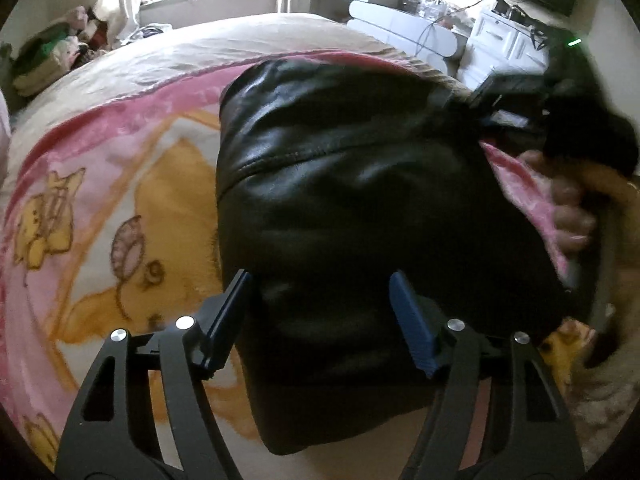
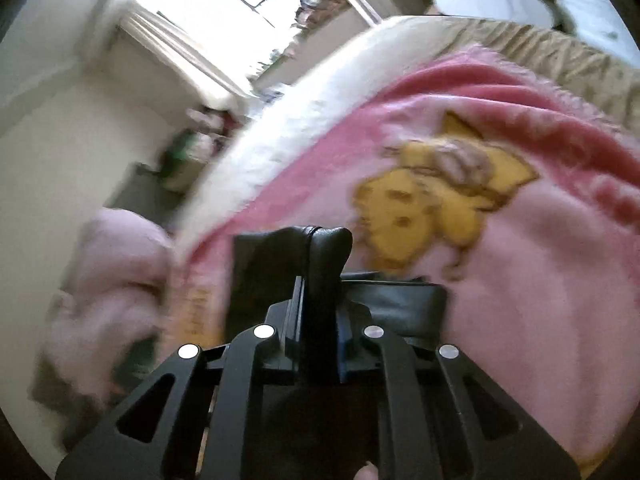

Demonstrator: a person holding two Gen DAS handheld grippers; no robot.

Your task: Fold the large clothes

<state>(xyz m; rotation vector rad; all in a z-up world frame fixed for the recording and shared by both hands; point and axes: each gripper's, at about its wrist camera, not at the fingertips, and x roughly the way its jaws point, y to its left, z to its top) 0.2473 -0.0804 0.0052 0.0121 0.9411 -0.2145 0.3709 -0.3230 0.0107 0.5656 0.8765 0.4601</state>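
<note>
A black leather jacket point(image 1: 340, 184) lies folded into a bulky block on a pink cartoon blanket point(image 1: 100, 208). My left gripper point(image 1: 320, 284) is open, its blue-padded fingers point(image 1: 412, 320) standing either side of the jacket's near part, just above it. My right gripper point(image 2: 318, 280) is shut on a raised fold of the black jacket point(image 2: 320, 248), which sticks up between its fingers. In the left wrist view the right gripper and the hand holding it point(image 1: 568, 208) show blurred at the jacket's right edge.
The blanket point(image 2: 520, 260) covers a bed with a beige sheet point(image 1: 180, 52). A pink garment point(image 2: 116, 272) lies at the bed's left. Piled clothes point(image 1: 52, 56) sit by the wall, white drawers point(image 1: 504, 40) and a window point(image 2: 224, 12) stand behind.
</note>
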